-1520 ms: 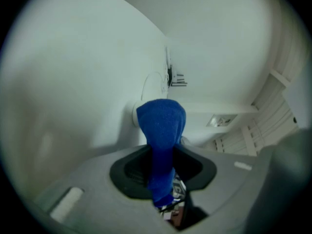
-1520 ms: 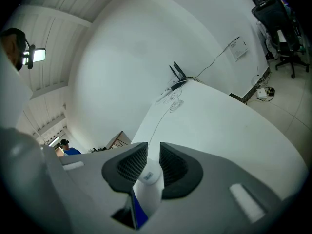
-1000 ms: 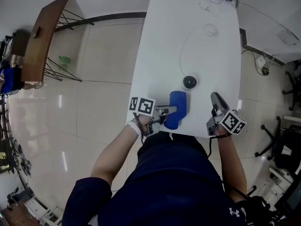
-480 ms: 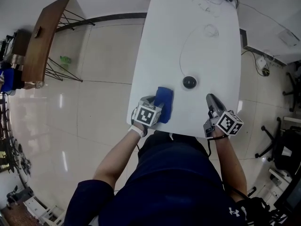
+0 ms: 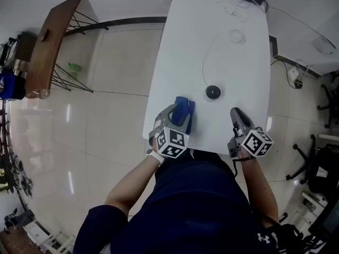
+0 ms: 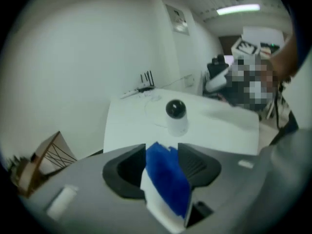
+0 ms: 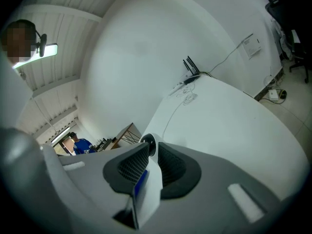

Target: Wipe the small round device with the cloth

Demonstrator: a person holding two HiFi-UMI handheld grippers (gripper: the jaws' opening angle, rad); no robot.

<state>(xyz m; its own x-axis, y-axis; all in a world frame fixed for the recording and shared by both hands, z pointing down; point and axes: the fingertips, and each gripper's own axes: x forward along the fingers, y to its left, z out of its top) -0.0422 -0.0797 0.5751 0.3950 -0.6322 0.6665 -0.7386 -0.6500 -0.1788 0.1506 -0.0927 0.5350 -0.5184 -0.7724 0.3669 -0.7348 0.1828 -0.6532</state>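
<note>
Two things to handle here. Blue cloth (image 5: 185, 108): soft, floppy, weighs nothing, sitting on the table (image 5: 222, 46) between the left gripper (image 6: 162, 150) jaws, spread and just been opening, so probably loose. Best re-pinched mid-fold. Small round device (image 5: 213, 92) just beyond: light, smooth, probably tippy. Right gripper (image 7: 153, 155) just been narrowing, nearly together on nothing.

It looked like an office: a long white table (image 5: 222, 62) on glossy pale floor tiles (image 5: 106, 89), black swivel chairs (image 5: 324, 174), a black antenna router (image 6: 146, 78), and fluorescent strip lighting (image 6: 239, 9).
</note>
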